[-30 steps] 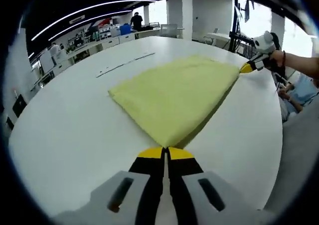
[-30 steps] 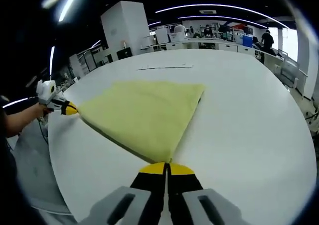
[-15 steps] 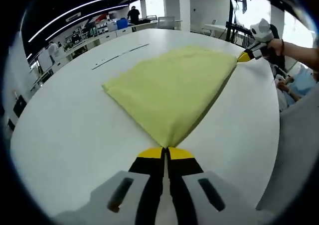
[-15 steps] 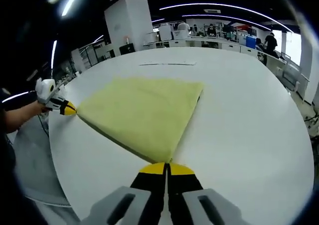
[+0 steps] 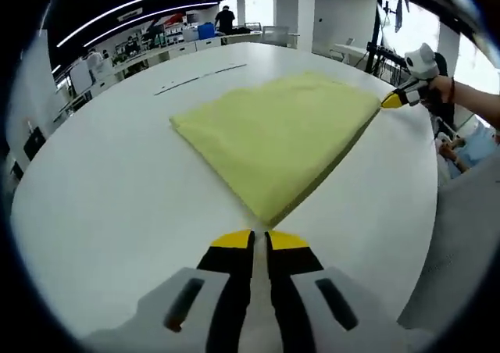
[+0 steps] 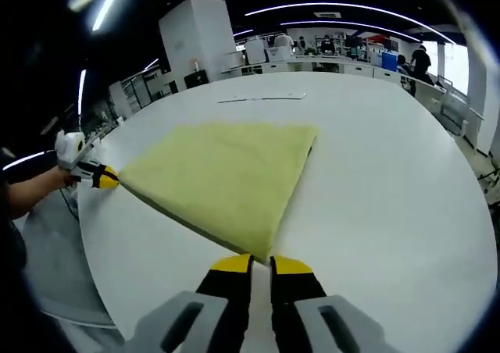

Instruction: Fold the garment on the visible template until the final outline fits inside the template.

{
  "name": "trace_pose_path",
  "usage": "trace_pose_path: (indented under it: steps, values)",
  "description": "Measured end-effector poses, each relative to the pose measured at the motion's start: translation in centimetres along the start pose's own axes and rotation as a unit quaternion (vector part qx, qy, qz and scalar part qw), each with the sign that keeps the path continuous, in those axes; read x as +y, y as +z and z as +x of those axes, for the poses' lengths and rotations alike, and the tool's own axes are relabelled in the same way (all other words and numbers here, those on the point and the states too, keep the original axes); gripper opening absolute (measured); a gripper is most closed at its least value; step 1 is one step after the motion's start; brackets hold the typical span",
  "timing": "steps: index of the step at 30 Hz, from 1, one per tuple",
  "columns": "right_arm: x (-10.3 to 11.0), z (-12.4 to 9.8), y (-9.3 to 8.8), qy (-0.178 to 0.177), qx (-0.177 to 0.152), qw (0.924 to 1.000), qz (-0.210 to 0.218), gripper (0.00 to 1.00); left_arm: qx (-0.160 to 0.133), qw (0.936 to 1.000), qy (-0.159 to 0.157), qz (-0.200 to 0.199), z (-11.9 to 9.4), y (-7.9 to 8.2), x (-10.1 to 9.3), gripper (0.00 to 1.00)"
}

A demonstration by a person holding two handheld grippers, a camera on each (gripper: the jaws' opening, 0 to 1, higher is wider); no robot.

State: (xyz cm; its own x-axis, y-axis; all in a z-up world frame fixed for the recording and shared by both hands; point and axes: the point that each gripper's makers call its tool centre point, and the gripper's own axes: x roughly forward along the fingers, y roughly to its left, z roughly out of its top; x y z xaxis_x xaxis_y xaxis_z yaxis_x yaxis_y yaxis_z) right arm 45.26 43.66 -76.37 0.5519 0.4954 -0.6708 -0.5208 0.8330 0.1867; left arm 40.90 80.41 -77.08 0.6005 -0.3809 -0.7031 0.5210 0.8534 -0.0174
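Folded yellow garment [image 5: 277, 138] flat on my white desk [image 5: 109, 205], near corners just ahead of my left hand-held gripper [image 5: 259, 239] and right hand-held gripper [image 6: 262, 264], both narrowly parted, holding nothing

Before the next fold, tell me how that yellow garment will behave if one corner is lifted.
The yellow garment lies flat in folded layers, so it is probably limp: a lifted corner would likely droop and trail. It looks thin, so likely light. On the smooth white table it may slide rather than stay put.
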Motion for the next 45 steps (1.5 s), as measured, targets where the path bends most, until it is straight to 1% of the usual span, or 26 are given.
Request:
trace_pose_path:
  steps: [2,4,5,8,11,13,14,18,22,24,27,30,33,36,40,43,45]
  values:
    - [0.2,-0.1,0.3,0.001,-0.006,1.0,0.001,0.16,-0.008,0.9998,0.006,-0.014,-0.3,0.0,0.2,0.17]
    - [0.5,-0.3,0.7,0.002,-0.012,0.9999,-0.001,0.24,-0.03,0.9983,0.009,-0.049,-0.6,0.4,0.2,0.22]
    - [0.7,-0.4,1.0,0.004,-0.015,0.9999,-0.001,0.31,-0.047,0.9967,0.012,-0.064,-0.9,0.8,0.4,0.27]
    - [1.2,-0.7,1.8,0.008,-0.024,0.9996,-0.007,0.46,-0.075,0.9925,0.014,-0.096,-1.6,1.7,0.7,0.37]
    - [1.8,-1.2,2.6,0.014,-0.031,0.9992,-0.021,0.55,-0.094,0.9894,0.018,-0.109,-2.3,2.5,0.9,0.47]
    - [2.3,-1.5,3.2,0.017,-0.035,0.9986,-0.036,0.59,-0.127,0.9833,0.021,-0.128,-3.0,4.0,0.9,0.52]
    - [2.6,-1.7,3.5,0.018,-0.035,0.9983,-0.044,0.63,-0.146,0.9801,0.026,-0.133,-3.5,4.9,1.0,0.57]
    - [3.8,-2.6,4.6,0.025,-0.044,0.9964,-0.067,0.75,-0.162,0.9769,0.032,-0.136,-4.8,6.2,0.6,0.67]
    - [4.9,-3.7,5.9,0.033,-0.056,0.9943,-0.085,0.83,-0.166,0.9767,0.032,-0.132,-5.9,7.2,0.0,0.79]
    - [5.4,-4.2,6.3,0.037,-0.058,0.9939,-0.086,0.87,-0.178,0.9738,0.029,-0.138,-6.4,7.7,-0.1,0.82]
    - [6.3,-5.0,6.7,0.042,-0.062,0.9929,-0.092,0.93,-0.192,0.9673,0.023,-0.164,-7.3,8.3,-0.4,0.9]
    - [7.0,-5.7,7.2,0.045,-0.066,0.992,-0.097,0.98,-0.198,0.9655,0.025,-0.167,-8.2,8.6,-0.6,0.95]
    - [7.6,-6.5,7.7,0.05,-0.073,0.9911,-0.1,0.99,-0.195,0.9661,0.031,-0.167,-9.2,8.5,-0.8,0.98]
    - [8.0,-7.0,7.9,0.055,-0.077,0.9911,-0.094,0.99,-0.183,0.97,0.029,-0.158,-9.8,8.2,-1.3,0.99]
    - [8.4,-7.5,7.7,0.054,-0.077,0.991,-0.096,1.0,-0.168,0.9739,0.037,-0.147,-10.1,7.5,-1.6,0.99]
    - [8.6,-7.7,7.5,0.054,-0.073,0.9912,-0.096,1.0,-0.165,0.9738,0.037,-0.152,-10.1,7.1,-1.7,0.99]
    - [8.7,-7.8,7.2,0.05,-0.065,0.9919,-0.097,1.0,-0.162,0.9735,0.035,-0.157,-10.3,6.9,-1.8,0.99]
